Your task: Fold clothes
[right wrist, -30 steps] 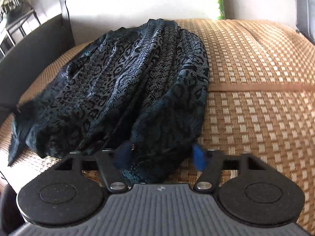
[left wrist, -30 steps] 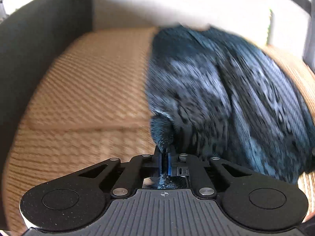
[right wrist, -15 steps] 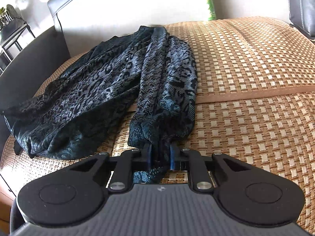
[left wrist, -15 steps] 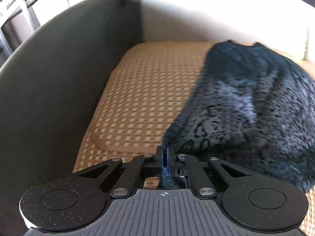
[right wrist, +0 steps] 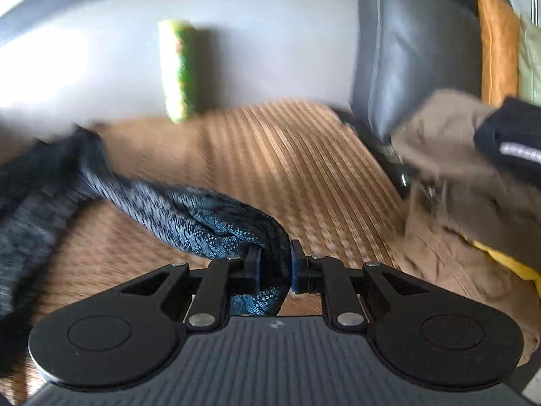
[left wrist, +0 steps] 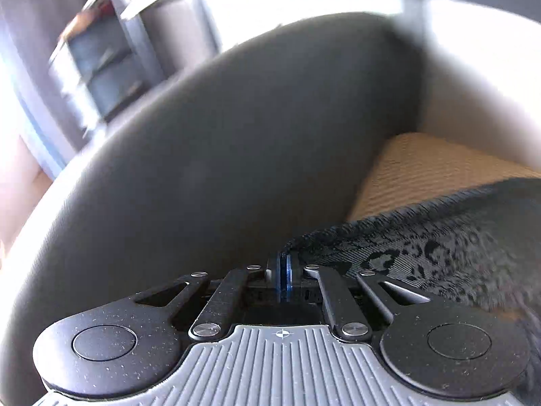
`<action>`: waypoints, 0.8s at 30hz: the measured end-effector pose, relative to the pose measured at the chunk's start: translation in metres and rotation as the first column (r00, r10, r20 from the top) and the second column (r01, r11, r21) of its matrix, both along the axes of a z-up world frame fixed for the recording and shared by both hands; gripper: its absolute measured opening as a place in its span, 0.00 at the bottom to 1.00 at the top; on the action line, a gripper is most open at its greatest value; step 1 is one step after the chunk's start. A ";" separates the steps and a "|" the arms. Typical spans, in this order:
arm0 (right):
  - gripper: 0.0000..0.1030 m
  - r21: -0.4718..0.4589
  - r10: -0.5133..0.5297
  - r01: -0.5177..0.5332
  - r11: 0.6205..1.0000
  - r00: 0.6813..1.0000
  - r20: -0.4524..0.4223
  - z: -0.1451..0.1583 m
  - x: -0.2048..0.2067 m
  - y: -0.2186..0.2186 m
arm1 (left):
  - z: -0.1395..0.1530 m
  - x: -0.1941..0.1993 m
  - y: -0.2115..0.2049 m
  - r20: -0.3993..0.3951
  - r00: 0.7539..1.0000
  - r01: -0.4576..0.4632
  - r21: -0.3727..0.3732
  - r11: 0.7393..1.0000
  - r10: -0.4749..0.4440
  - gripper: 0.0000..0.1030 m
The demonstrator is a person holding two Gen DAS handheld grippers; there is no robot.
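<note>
The left tongs (left wrist: 283,272) are pressed together on an edge of the dark patterned garment (left wrist: 439,250), which runs off to the right over the woven mat (left wrist: 416,169), near the dark sofa armrest (left wrist: 236,155). The right tongs (right wrist: 274,264) are clamped on a bunched end of the same garment (right wrist: 189,216). A tan cloth (right wrist: 449,176), probably other clothes, lies far right.
</note>
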State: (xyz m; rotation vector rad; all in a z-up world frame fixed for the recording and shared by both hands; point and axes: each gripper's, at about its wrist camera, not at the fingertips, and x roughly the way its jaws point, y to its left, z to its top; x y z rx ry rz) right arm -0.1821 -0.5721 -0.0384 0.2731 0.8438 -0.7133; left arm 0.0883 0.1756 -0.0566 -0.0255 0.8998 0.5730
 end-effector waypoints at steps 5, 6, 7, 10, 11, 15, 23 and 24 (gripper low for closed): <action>0.53 0.067 -0.089 0.096 0.993 0.992 -0.091 -0.046 -0.004 0.001 | -0.034 -0.021 -0.008 -0.113 0.992 0.043 -0.049 0.998 -0.049 0.53; 0.56 0.044 -0.078 0.081 0.996 0.994 -0.075 -0.042 -0.010 0.009 | -0.031 -0.031 -0.015 -0.112 0.989 0.093 -0.042 0.995 -0.097 0.59; 0.60 0.019 -0.067 0.068 0.997 0.996 -0.059 -0.038 -0.016 0.018 | -0.025 -0.043 -0.021 -0.105 0.985 0.137 -0.037 0.990 -0.141 0.60; 0.69 -0.096 -0.050 0.053 0.994 0.998 0.028 -0.008 -0.036 0.053 | -0.004 -0.080 -0.043 -0.059 0.960 0.272 -0.054 0.961 -0.275 0.70; 0.73 -0.099 -0.025 0.033 0.995 0.996 0.081 0.001 -0.041 0.068 | 0.001 -0.090 -0.051 -0.033 0.946 0.319 -0.087 0.944 -0.323 0.77; 0.77 0.047 0.165 -0.184 0.982 0.948 0.271 0.016 -0.049 0.132 | 0.004 -0.114 -0.085 0.049 0.871 0.487 -0.220 0.845 -0.489 0.79; 0.78 0.293 0.433 -0.530 0.796 0.836 0.336 -0.050 0.005 0.236 | -0.047 -0.102 -0.125 -0.019 0.808 0.571 -0.222 0.790 -0.589 0.83; 0.78 0.309 0.438 -0.536 0.786 0.835 0.334 -0.058 0.011 0.241 | -0.054 -0.098 -0.124 -0.024 0.808 0.567 -0.234 0.790 -0.588 0.83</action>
